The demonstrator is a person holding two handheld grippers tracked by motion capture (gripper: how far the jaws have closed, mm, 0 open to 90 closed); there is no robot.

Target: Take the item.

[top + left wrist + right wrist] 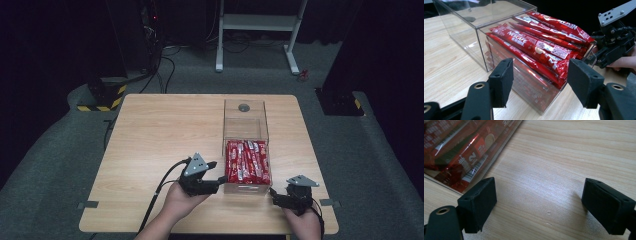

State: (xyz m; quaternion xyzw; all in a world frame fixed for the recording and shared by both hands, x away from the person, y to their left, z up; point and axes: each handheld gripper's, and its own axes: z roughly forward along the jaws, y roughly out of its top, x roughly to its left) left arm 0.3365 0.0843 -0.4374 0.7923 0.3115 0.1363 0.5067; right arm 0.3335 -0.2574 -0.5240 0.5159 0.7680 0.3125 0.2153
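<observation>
You are holding a two-jaw gripper in each hand at the near edge of a light wooden desk. Between your two grippers stands a clear plastic box, long and narrow, running away from you across the desk. Its near half is packed with red Nescafe sachets; its far half looks bare apart from a small dark round spot near the far end.

Your left gripper sits just beside the box's near left corner, jaws spread wide and holding nothing. In the left gripper view, that corner of the box fills the gap between the two black jaws, with the red sachets stacked lengthwise and their ends poking past the box's near end. Beyond the box, to the upper right of that view, you can see your right gripper with its grey plate, close against the box's other near corner.

Your right gripper rests low at the box's near right corner, jaws also wide apart and empty. In the right gripper view, bare desk lies between the jaws, and the box wall with sachets behind it lies just beyond the left jaw.
</observation>
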